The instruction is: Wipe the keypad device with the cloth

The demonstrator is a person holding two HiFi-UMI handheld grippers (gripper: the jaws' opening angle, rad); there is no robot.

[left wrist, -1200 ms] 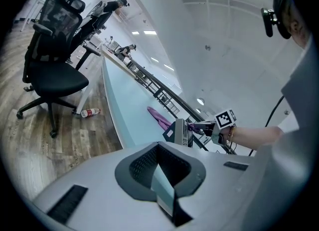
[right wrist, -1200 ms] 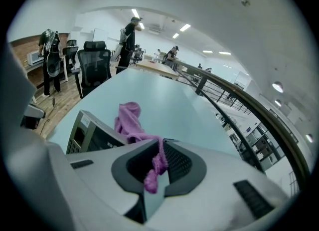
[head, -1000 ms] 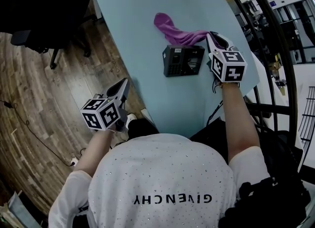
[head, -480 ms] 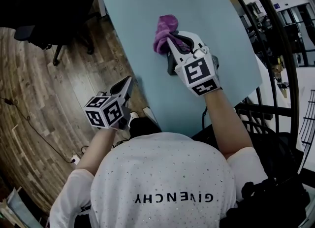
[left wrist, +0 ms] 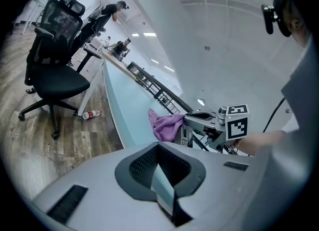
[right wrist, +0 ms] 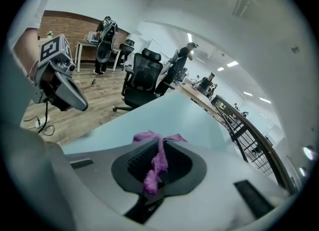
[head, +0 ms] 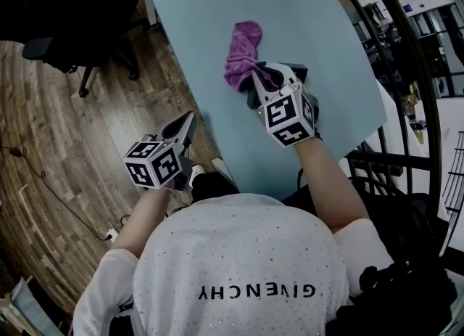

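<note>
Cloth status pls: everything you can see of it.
The cloth is purple, soft and crumpled, bunched into a heap on the pale blue table. One end is pinched in the shut right tongs; the right gripper view shows a thin strip of fabric running between the jaws. The rest lies slack on the table just beyond the keypad device and appears to touch it.

Bright ceiling-lit room; fisheye edges vignette dark, seemingly slightly soft.
</note>
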